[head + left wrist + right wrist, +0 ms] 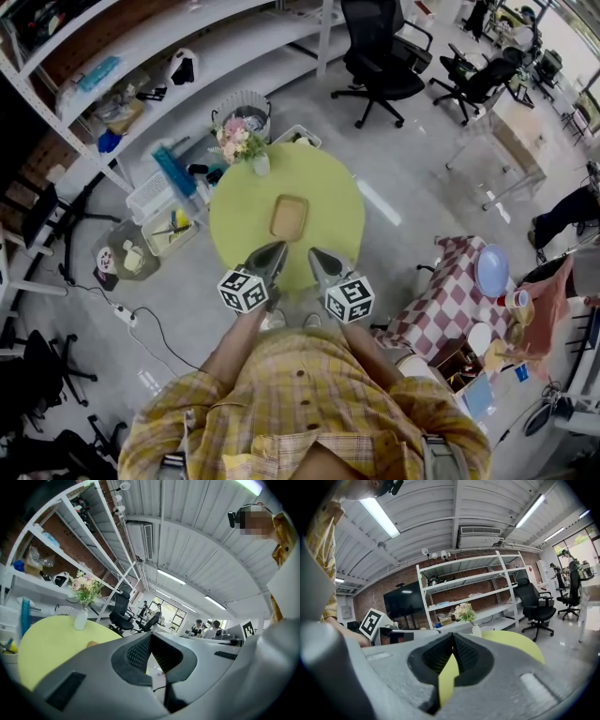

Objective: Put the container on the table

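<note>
Two pairs of tongs: left tongs, right tongs. One green tabletop, one tan container, one vase of flowers, two black office chairs, one blue plate.

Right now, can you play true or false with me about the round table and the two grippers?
1. The tan container sits on the green table. True.
2. The left hand-held gripper holds the container. False: it is shut on nothing.
3. A vase of flowers stands near the table's edge. True.
4. The right hand-held gripper is wide open. False: its jaws are together.
5. The table is square. False: it is round.
</note>
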Tool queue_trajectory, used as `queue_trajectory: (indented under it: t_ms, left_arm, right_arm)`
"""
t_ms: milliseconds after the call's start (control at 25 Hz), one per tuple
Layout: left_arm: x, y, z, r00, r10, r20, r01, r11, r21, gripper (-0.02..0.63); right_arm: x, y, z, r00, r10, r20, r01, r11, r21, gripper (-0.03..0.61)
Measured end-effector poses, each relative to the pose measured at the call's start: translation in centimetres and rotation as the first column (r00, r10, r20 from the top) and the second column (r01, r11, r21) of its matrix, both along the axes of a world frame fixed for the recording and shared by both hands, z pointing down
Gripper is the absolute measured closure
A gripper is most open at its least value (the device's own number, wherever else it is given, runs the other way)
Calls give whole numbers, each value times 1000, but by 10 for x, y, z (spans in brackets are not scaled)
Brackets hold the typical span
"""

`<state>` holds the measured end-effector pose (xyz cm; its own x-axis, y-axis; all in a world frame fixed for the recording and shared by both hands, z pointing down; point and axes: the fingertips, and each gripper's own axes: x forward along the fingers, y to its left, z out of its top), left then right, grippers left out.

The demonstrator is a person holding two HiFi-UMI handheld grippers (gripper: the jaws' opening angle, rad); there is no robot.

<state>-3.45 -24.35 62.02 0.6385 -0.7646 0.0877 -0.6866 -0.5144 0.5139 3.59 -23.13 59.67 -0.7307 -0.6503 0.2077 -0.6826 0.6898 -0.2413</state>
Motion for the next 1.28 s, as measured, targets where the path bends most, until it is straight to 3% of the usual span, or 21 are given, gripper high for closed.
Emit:
queue_trajectory:
  t_ms: [520, 1280]
  left_arm:
    - [-4, 7, -2, 997, -3, 76, 1, 999, 32, 607]
    - [-11, 12, 6, 993, -24, 116, 24, 1000, 0, 607]
  right_arm:
    - [-2, -2, 3, 1000, 7, -7, -7, 1000, 1, 581]
    - [-8, 0, 10, 1000, 1, -27, -1, 1000, -12, 581]
